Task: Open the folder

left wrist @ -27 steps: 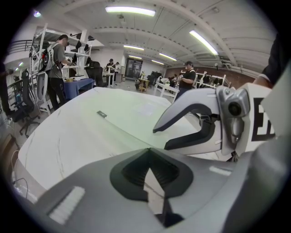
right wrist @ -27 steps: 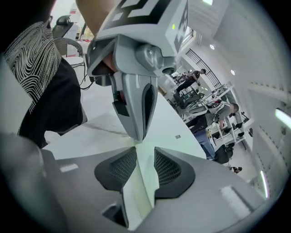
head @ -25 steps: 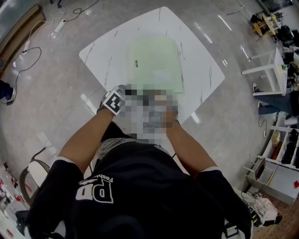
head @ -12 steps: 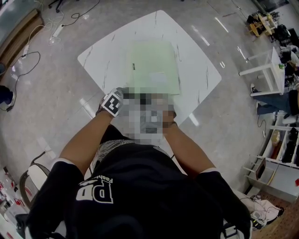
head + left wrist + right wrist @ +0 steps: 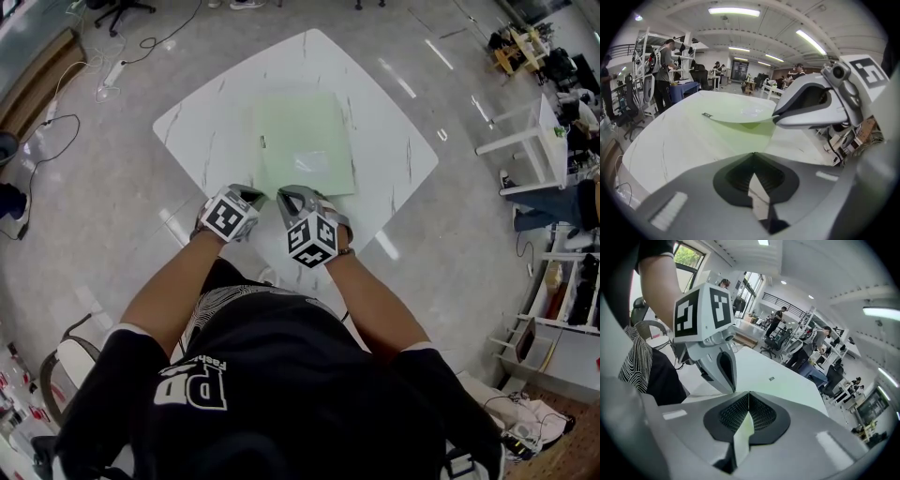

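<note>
The pale green folder (image 5: 305, 141) lies mid-desk (image 5: 394, 150), upper centre of the head view. At its near edge the left gripper (image 5: 752, 153) is clamped on the folder. The right gripper (image 5: 749, 393), whose jaws have just been closing, pinches the raised top leaf.

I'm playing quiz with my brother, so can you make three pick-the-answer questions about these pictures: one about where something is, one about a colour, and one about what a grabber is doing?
1. Where does the folder lie?
A) on the floor
B) on the white table
C) on a chair

2. What colour is the folder?
A) red
B) black
C) light green

3. The jaws of the right gripper are:
A) shut on the folder's edge
B) wide open with nothing between them
C) holding a cup

Answers:
1 B: the head view shows it on the tabletop.
2 C: its cover is pale green.
3 A: the jaws have just closed, with a green leaf pinched between them.
</note>
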Demonstrator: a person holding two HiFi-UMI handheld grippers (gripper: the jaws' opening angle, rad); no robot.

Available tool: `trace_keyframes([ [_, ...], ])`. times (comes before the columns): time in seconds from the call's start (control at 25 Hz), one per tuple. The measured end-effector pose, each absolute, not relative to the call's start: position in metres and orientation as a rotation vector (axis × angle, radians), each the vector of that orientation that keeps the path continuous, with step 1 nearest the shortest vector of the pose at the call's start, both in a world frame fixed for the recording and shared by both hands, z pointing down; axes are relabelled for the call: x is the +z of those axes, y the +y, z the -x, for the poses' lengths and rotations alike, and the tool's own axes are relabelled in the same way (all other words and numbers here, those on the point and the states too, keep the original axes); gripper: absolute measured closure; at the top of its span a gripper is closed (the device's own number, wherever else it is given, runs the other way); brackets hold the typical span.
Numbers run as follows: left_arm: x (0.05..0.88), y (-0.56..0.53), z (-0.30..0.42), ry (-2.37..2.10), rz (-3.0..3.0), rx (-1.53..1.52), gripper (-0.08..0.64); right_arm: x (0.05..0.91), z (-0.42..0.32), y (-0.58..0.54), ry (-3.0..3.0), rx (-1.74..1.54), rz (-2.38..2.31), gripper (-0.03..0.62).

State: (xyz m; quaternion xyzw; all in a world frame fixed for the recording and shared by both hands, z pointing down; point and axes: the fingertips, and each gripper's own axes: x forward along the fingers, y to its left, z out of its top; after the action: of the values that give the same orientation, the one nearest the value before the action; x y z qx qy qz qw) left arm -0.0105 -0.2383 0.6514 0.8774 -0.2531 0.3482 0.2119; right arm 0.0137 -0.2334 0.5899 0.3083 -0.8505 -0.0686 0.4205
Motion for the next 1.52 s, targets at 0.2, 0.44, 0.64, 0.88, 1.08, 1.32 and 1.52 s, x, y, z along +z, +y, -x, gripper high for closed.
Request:
trace_keyframes([
  [0.2,0.643,-0.237,0.011,-0.731,-2.415,0.94,0.506,0.573,-0.013,-0.231,-2.193,-0.147,-0.817,0.588],
  [0.44,0.646,-0.238,0.011,-0.736,-2.401,0.958,0.506,0.549,-0.027,-0.237,-2.248,-0.119,-0.892,0.588],
  [0.64,0.654,-0.239,0.014,-0.754,-2.391,0.982,0.506,0.524,-0.045,-0.24,-2.301,-0.085,-0.994,0.588],
  [0.88,0.644,-0.238,0.009,-0.768,-2.389,0.97,0.506,0.491,-0.084,-0.245,-2.331,-0.101,-1.16,0.588],
  [1.08,0.652,-0.24,0.01,-0.777,-2.399,0.978,0.506,0.462,-0.12,-0.252,-2.307,-0.154,-1.305,0.588],
  [1.32,0.651,-0.241,0.011,-0.788,-2.393,0.982,0.506,0.444,-0.174,-0.261,-2.251,-0.147,-1.519,0.588],
  [1.52,0.654,-0.24,0.013,-0.797,-2.379,0.974,0.506,0.437,-0.222,-0.267,-2.208,-0.089,-1.683,0.588],
])
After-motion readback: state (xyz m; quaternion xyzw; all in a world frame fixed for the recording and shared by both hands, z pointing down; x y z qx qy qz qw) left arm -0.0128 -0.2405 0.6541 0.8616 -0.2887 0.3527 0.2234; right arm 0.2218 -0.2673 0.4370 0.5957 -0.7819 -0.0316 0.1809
